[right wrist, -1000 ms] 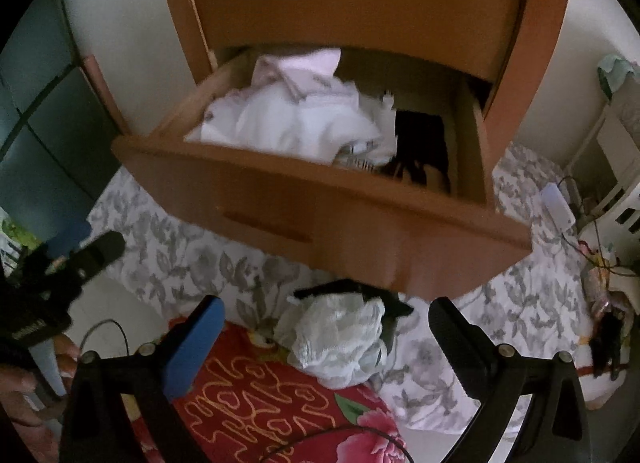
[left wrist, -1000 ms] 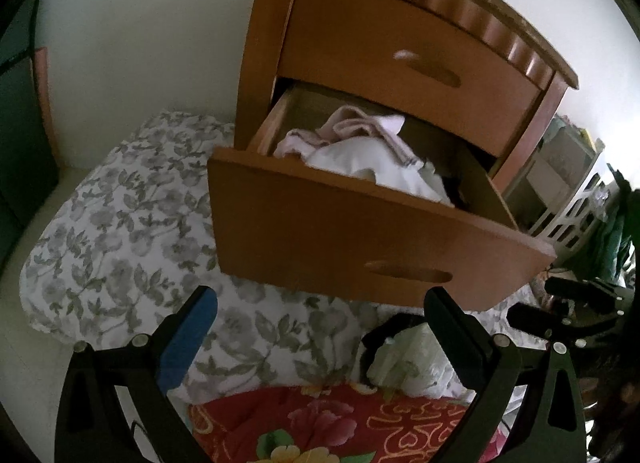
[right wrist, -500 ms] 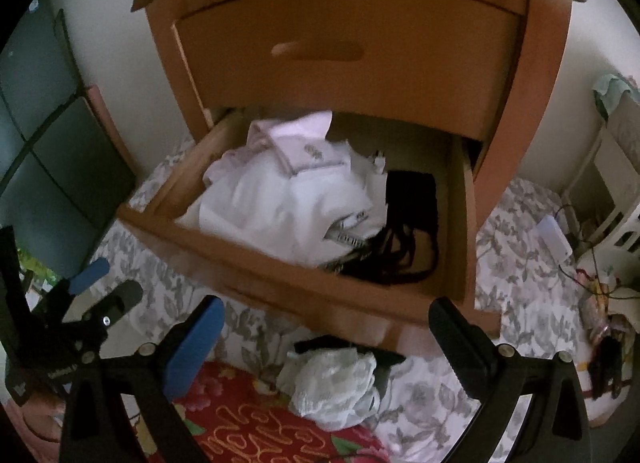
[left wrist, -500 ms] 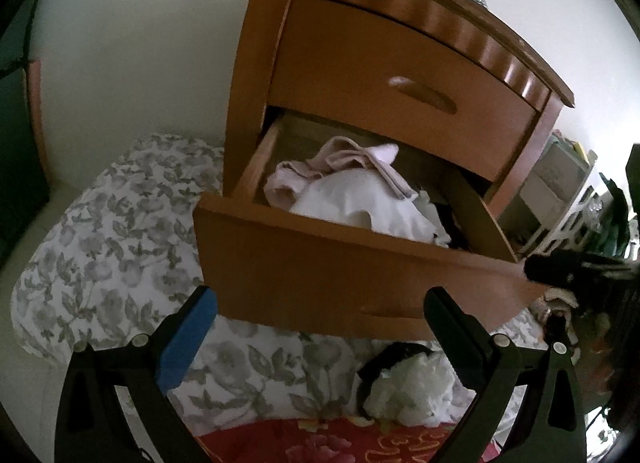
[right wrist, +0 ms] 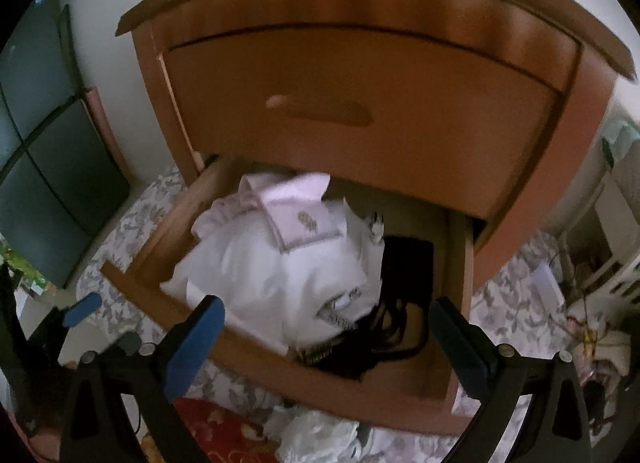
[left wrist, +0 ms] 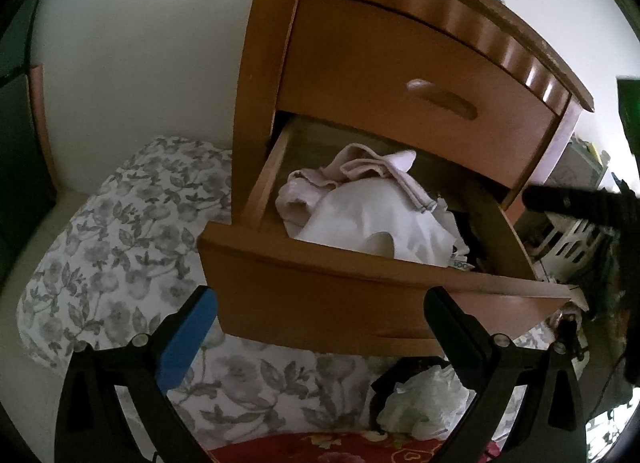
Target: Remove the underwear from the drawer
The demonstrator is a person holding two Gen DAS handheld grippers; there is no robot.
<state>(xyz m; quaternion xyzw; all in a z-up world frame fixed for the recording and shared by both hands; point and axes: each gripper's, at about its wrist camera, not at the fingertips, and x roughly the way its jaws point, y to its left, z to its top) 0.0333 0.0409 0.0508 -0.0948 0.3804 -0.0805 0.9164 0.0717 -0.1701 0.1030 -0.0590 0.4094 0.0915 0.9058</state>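
- While the lower drawer point(right wrist: 256, 347) of the nightstand point(left wrist: 420, 75) stands pulled out, the right gripper point(right wrist: 326, 337) hangs above its front edge with the jaws wide and nothing between them.
- Inside the drawer lies the underwear: a white heap point(right wrist: 280, 275) with a pale pink piece point(right wrist: 296, 203) on top toward the back, and a black piece point(right wrist: 396, 315) beside it on the right side.
- From its own camera the left gripper point(left wrist: 320, 327) is lower, in front of the drawer face, jaws also wide and empty.
- On the flowered bed cover point(left wrist: 120, 231) below the drawer lie a crumpled white piece point(left wrist: 428, 403) and something black touching it, so I judge part of the work is already done.
- Risk one: the white heap is loose and folded over itself, so a pinch into it may lift several pieces together, or only a thin fold that slips out.
- Risk two: the black straps look tangled with a white band near the front wall; pulling one could drag the other over the edge.
- Risk three: the right jaws are close to the wooden front; going down too near it, a finger can hit the wood and miss the cloth.
- Risk four: the upper drawer point(right wrist: 360, 111) hangs over the back part, so a reach for the pink piece has little room above.
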